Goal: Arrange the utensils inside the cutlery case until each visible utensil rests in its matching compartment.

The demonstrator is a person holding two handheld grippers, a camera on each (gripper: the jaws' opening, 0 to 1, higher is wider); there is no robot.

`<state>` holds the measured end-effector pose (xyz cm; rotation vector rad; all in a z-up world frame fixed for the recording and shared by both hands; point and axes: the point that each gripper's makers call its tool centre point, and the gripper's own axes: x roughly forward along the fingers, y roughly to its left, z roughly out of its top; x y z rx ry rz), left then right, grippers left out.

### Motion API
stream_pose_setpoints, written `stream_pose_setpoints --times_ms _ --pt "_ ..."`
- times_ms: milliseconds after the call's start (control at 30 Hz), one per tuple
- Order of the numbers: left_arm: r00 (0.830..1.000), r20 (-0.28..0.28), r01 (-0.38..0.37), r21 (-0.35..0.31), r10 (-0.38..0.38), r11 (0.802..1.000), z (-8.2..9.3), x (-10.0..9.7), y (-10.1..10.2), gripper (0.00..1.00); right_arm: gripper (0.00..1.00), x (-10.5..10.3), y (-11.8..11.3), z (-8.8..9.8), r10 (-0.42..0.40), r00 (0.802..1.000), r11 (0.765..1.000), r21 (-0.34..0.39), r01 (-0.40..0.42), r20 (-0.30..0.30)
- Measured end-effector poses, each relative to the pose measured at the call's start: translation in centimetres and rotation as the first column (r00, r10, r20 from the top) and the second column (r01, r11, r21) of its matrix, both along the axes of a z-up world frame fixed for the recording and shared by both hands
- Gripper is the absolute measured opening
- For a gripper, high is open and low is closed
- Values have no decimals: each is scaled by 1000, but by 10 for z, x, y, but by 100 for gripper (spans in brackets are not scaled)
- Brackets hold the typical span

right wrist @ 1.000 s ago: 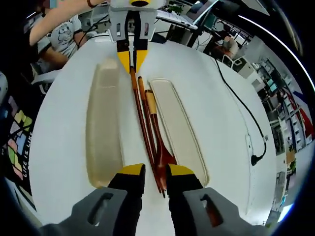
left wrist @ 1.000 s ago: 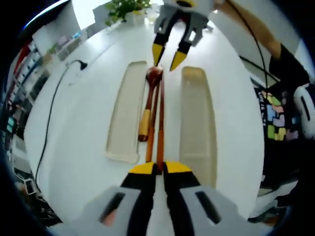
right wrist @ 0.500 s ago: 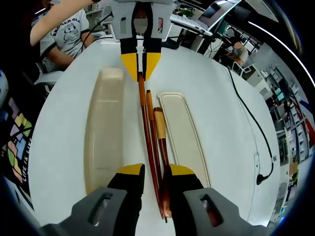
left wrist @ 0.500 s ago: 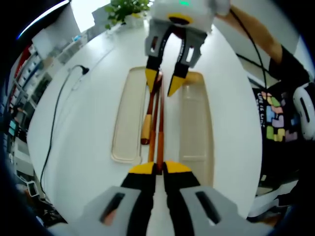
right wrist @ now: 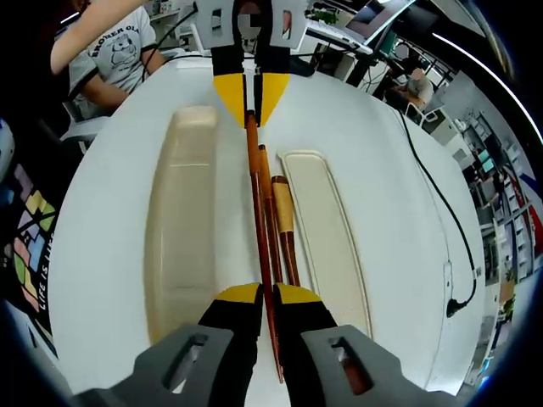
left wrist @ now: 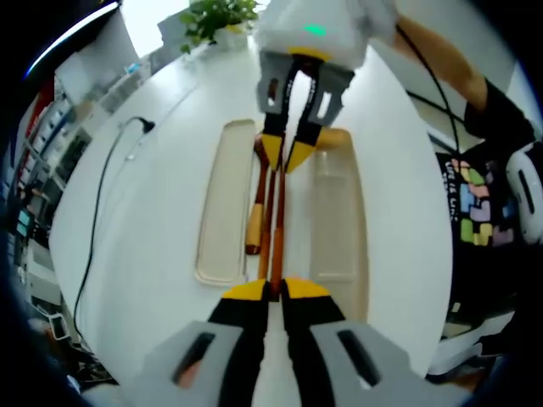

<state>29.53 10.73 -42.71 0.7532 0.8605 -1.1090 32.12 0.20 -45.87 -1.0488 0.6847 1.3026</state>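
The left gripper (left wrist: pixel 271 290) is closed on one end of the chopsticks (left wrist: pixel 277 220), and the right gripper (right wrist: pixel 262 295) is closed on the same chopsticks (right wrist: pixel 259 203) near the opposite end, so the pair is held from both ends at once. The long axis of the chopsticks runs straight along the line between the two grippers; each view looks down that axis at the other gripper facing it. In the left gripper view the right gripper (left wrist: pixel 286 155) has its yellow tips pinched together over the far end of the sticks. The spoon (left wrist: pixel 257 208) lies on the table just beside the chopsticks and parallel to them, its pale handle end toward the left gripper, untouched by either gripper. Two long cream case halves flank the utensils: the tray (left wrist: pixel 225 203) on the spoon's side, shallow and flat, and the lid (left wrist: pixel 338 212) on the other side, deeper and more translucent. Neither half holds a utensil yet; both utensils lie in the strip between them. The coming move is judged to be a sideways shift of the chopsticks, kept parallel, into one half; both grippers are equally placed for it. The surface is a round white table (left wrist: pixel 153 212) with a black cable (left wrist: pixel 102 195) and a potted plant (left wrist: pixel 216 15) at the far edge. Seated people and office clutter surround the table.
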Motion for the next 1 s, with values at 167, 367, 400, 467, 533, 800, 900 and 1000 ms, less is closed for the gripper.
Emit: stream_pose_setpoints --times_ms 167,367,400,467,533,800,900,1000 --pt "1000 4 -4 -17 4 1000 8 -2 2 6 4 -3 0 14 -5 999 1000 -12 5 31" --pt "1000 3 -25 -26 25 999 17 -10 11 6 4 -9 8 39 -1 999 1000 20 0 54" --pt "1000 3 -23 -25 24 999 18 -13 12 6 4 -13 10 42 0 998 1000 21 -1 55" --pt "1000 3 -24 -21 24 1000 21 -18 14 6 4 -20 13 47 17 998 1000 18 -18 66" --pt "1000 -4 -24 -14 23 1000 23 -25 18 6 4 -24 16 52 18 998 1000 21 -19 68" --pt "1000 -13 -3 13 3 1000 17 -46 20 6 4 -44 21 54 31 998 999 23 -33 63" --pt "1000 -24 -1 17 1 1000 11 -53 19 6 4 -50 20 50 44 998 999 24 -45 52" --pt "1000 -31 6 20 -5 1000 6 -58 19 6 4 -54 20 46 44 998 998 34 -45 41"
